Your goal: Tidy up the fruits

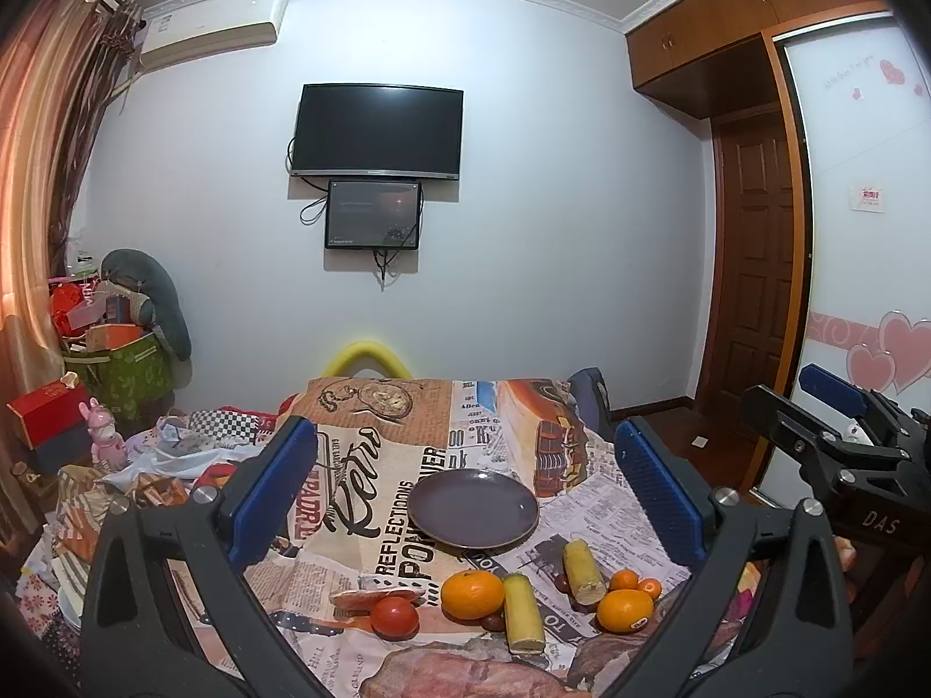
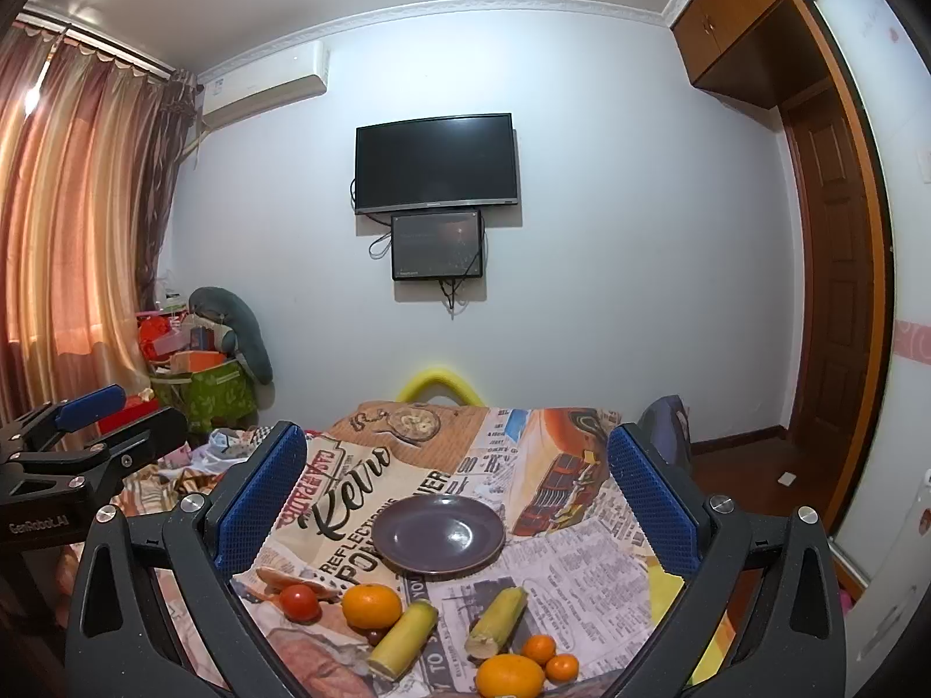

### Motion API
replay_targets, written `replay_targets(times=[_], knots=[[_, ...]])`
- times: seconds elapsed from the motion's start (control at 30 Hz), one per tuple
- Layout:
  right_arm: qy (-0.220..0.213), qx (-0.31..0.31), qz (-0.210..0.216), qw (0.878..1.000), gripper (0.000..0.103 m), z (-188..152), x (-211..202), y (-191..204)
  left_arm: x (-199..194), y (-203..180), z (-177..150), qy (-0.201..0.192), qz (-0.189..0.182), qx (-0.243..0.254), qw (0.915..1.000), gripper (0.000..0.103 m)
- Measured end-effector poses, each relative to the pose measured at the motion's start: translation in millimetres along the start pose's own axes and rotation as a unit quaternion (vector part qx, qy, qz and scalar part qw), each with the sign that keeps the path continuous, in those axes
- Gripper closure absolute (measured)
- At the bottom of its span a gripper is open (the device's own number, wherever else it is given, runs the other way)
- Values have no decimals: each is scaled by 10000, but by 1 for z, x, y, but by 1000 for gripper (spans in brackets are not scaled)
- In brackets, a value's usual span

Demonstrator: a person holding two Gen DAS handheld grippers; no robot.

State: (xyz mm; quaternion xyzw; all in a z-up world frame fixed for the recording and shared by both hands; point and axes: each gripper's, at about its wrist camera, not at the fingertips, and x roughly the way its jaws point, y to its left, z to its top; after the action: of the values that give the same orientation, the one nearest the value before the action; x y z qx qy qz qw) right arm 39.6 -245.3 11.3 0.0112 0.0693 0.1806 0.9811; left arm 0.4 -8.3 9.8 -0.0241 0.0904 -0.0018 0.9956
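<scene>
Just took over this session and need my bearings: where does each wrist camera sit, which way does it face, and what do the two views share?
Left wrist view: on the left gripper, facing forward over the table toward the TV wall; its own open blue-padded fingers frame the plate, and the right gripper shows at the right edge.
Right wrist view: on the right gripper, facing likewise; the left gripper shows at the left edge.
Shared: the empty plate, the fruit in front of it, the TV.
</scene>
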Motion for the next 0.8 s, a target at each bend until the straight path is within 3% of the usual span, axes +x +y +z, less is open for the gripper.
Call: replay_targets(times=[0.8], knots=[[-9,58,-31,10000,0,2,-1,-1,0,-6,-3,0,-23,6,10000,0]])
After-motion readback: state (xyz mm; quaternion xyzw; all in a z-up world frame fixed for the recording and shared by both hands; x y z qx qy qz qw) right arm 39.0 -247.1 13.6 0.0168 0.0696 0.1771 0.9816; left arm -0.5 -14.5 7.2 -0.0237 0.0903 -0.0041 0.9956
